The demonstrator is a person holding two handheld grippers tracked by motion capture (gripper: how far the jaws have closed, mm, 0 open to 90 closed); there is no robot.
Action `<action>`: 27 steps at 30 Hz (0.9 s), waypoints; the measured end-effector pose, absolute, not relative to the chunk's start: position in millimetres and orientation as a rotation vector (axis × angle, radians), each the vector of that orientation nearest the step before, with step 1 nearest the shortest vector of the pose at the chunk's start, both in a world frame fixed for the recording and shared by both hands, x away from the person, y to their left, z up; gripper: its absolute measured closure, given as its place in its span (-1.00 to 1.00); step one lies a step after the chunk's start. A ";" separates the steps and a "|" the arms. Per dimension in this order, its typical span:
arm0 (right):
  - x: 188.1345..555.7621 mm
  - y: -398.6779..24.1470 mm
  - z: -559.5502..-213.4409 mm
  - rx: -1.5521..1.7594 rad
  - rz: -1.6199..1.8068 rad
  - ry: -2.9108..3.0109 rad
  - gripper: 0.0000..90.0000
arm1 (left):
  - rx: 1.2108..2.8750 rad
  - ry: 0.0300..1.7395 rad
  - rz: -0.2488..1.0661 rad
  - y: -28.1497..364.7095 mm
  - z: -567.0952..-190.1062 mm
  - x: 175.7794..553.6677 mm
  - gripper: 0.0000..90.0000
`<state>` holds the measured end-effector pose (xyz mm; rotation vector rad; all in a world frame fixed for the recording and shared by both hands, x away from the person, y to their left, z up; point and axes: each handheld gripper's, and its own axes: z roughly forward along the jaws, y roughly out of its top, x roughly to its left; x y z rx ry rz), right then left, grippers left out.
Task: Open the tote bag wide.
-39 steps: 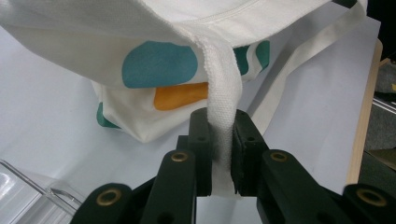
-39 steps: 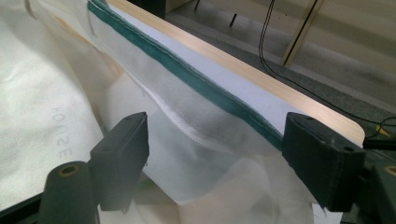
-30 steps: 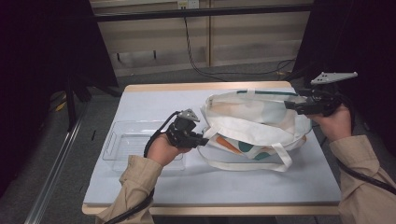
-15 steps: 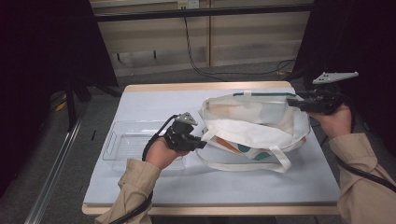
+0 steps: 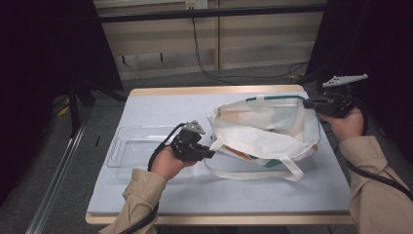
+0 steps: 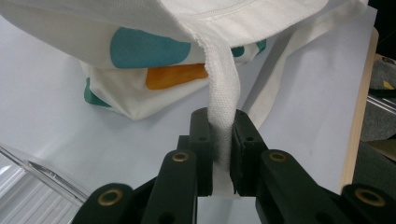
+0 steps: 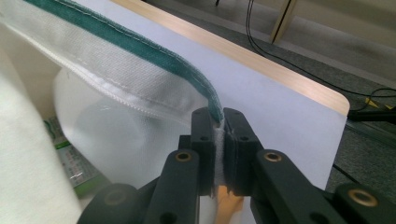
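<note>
Since a second ago my right gripper (image 5: 309, 102) has just been closing its jaws, and they now pinch the green-trimmed rim of the tote bag (image 5: 265, 131); the bag's mouth looks stretched wider and flatter than before, while my left hand has barely shifted

From the high view I see the tote bag lying on the right half of the counter (image 5: 160, 195), its opening pulled between my two grippers. My left gripper (image 5: 212, 153) sits at the bag's near left corner, just beside the clear plastic tray (image 5: 129, 153) that rests on the counter's left side. My right gripper holds the far right end of the rim, near the counter's right edge. One white strap (image 5: 253, 174) loops loose on the counter in front of the bag

From the left gripper view my jaws are narrow and clamped on a white woven strap (image 6: 223, 105) that hangs down from the bag's hem. Teal and orange patches show on the fabric behind it, and a corner of the tray (image 6: 28, 191) sits at lower left

From the right gripper view my jaws are closed tight on the rim (image 7: 140, 70), right where the green trim ends. Printed packaging (image 7: 70, 158) shows inside the bag, too blurred for me to read
</note>
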<state>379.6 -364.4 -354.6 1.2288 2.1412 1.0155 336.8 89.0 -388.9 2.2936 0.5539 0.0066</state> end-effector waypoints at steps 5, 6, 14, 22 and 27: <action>387.8 -364.1 -358.5 1.237 0.975 2.132 0.86 | 2.290 0.560 -0.010 91.6 -394.3 333.1 0.82; 389.3 -364.2 -359.3 1.240 0.967 2.128 0.86 | 2.293 0.555 -0.011 92.1 -394.8 332.9 0.82; 399.4 -367.2 -368.5 1.278 0.922 2.114 0.86 | 2.292 0.555 -0.019 92.2 -397.4 332.3 0.83; 405.7 -371.3 -384.1 1.340 0.905 2.104 0.87 | 2.297 0.564 -0.035 91.8 -402.7 332.3 0.84; 402.2 -371.9 -385.8 1.339 0.936 2.099 0.87 | 2.258 0.571 -0.022 89.1 -399.8 335.2 0.78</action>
